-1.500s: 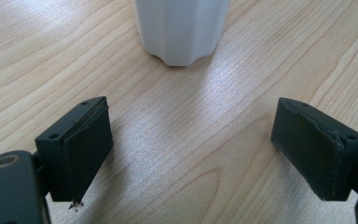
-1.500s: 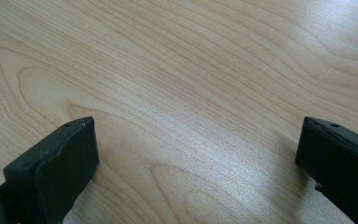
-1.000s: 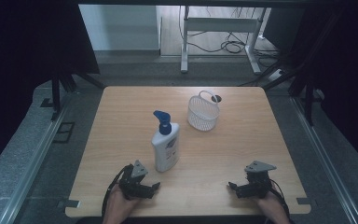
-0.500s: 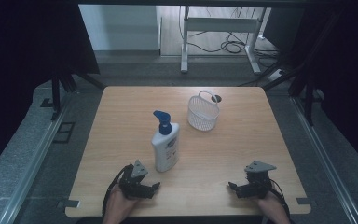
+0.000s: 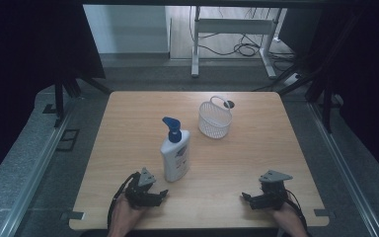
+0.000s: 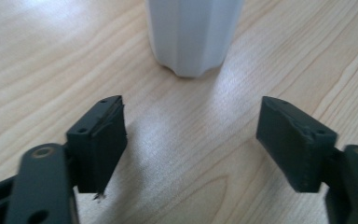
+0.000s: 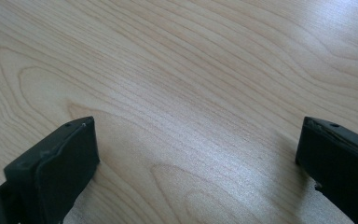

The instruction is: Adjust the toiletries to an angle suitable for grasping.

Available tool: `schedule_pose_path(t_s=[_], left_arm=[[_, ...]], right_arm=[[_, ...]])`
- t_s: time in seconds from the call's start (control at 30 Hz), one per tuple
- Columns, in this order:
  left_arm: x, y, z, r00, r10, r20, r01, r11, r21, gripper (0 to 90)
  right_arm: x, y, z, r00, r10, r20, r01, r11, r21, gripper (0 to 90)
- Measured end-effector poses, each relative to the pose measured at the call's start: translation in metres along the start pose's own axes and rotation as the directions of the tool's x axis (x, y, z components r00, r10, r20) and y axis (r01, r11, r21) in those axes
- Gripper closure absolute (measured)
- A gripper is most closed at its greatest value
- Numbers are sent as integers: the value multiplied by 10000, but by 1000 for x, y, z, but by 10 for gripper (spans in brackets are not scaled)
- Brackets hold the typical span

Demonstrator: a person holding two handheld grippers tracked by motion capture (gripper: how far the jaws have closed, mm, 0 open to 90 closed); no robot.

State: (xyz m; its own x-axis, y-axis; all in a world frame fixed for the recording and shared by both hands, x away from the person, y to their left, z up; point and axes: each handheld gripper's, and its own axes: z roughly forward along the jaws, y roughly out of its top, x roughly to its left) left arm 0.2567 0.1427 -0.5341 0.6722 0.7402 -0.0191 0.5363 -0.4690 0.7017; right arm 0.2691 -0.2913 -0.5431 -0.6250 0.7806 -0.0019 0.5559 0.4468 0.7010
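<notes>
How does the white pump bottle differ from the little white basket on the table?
The pump bottle is tall, solid-walled and topped with a blue pump; the basket is low, open-topped and made of mesh with a loop handle. The bottle stands close in front of the left claw, while the basket sits farther back, away from both claws. Both are white and stand upright on the wooden table.

No change of place or posture is to be seen between the earlier pictures and now: nothing has been moved, lifted, tilted, opened or closed anywhere on the table over the past second.
</notes>
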Motion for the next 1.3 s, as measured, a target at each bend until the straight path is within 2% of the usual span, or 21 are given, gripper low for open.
schedule_pose_path(t_s=[0.1,0.13,0.17,0.4,0.53,0.6,0.67,0.7,0.8,0.9,1.03,1.3], left_arm=[[2,1,-3,10000,-59,-58,58,10000,-56,322],[3,1,-3,9999,-94,-53,94,9999,-52,374],[4,1,-4,9999,-109,-36,109,9999,-48,374],[12,3,-5,9995,-309,-58,309,9995,10,526],[18,5,-5,9986,-519,-88,518,9986,-75,576],[22,6,-4,9977,-676,-45,675,9975,-229,628],[23,7,-4,9976,-695,-33,694,9972,-269,644],[24,8,-3,9974,-720,-13,719,9969,-304,690],[27,10,-2,9975,-709,-48,707,9967,-393,726],[31,13,0,9972,-748,-73,743,9960,-502,806],[35,20,4,9980,-605,-163,595,9965,-580,877],[38,28,14,9987,-490,-111,483,9973,-547,892]], right_arm=[[0,0,0,10000,0,-1,0,10000,1,0],[0,0,0,10000,1,-1,-1,10000,0,0],[0,0,0,10000,1,-1,-1,10000,0,0],[0,0,0,10000,-1,0,1,10000,0,0],[0,0,0,10000,-3,-3,3,10000,2,0],[0,0,0,10000,-2,-3,2,10000,2,0],[0,0,0,10000,-4,-4,4,10000,2,0],[0,0,0,10000,2,-15,-2,10000,0,0],[0,0,0,10000,-4,-16,4,10000,1,0],[0,0,0,10000,-5,-17,5,10000,-1,0],[0,1,1,10000,-20,-17,20,10000,-9,0],[0,1,1,10000,-1,-20,1,10000,3,0]])
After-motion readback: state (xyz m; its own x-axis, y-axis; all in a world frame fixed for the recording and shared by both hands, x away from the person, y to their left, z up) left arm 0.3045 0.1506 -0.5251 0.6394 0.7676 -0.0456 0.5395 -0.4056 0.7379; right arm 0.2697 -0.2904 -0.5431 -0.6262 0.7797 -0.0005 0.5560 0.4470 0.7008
